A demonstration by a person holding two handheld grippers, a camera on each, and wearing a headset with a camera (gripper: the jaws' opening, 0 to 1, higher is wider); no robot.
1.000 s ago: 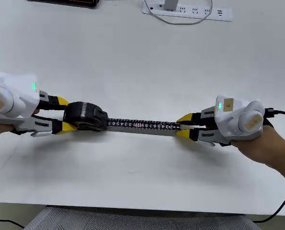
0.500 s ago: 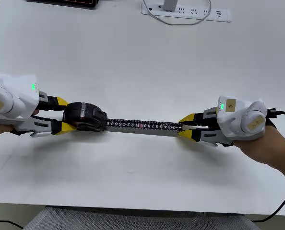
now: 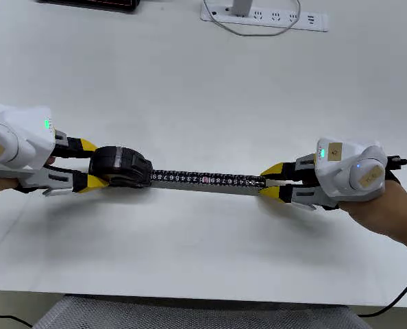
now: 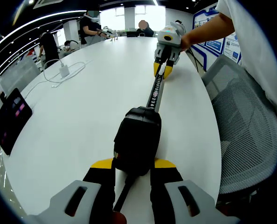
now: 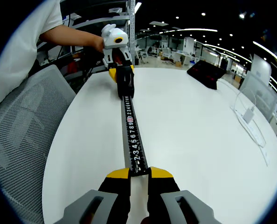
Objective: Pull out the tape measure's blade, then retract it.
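The left tool (image 4: 134, 164) is clenched on the tape measure case (image 4: 137, 140). Its two yellow-tipped jaws press against the sides of the black case (which fills the gap between them), and the case sits low on the counter (image 3: 190, 82). In the head view this tool reaches in from the left edge, well apart from its partner.

From the mouth of the case the blade (image 3: 207, 180) runs straight out to the right, low over the white surface; whether it touches the surface I cannot tell. Its dark face carries white numerals and a red mark about midway along.

At the blade's far end the right tool (image 3: 268, 181) grasps the tip. In the right gripper view the jaws are drawn together on it, the blade passing between the yellow tips and leading away to the case at the other end. A hand (image 3: 381, 212) holds this tool from the right edge, and a black cable (image 3: 403, 291) trails from the tool's rear and drops past the near edge of the counter.

Farther out, a white power strip (image 3: 272, 15) lies at the far edge with a white cable (image 3: 251, 29) looped in front of it. A dark flat device (image 3: 94, 3) sits at the far left. A grey mesh chair (image 3: 190, 315) shows below the near edge.
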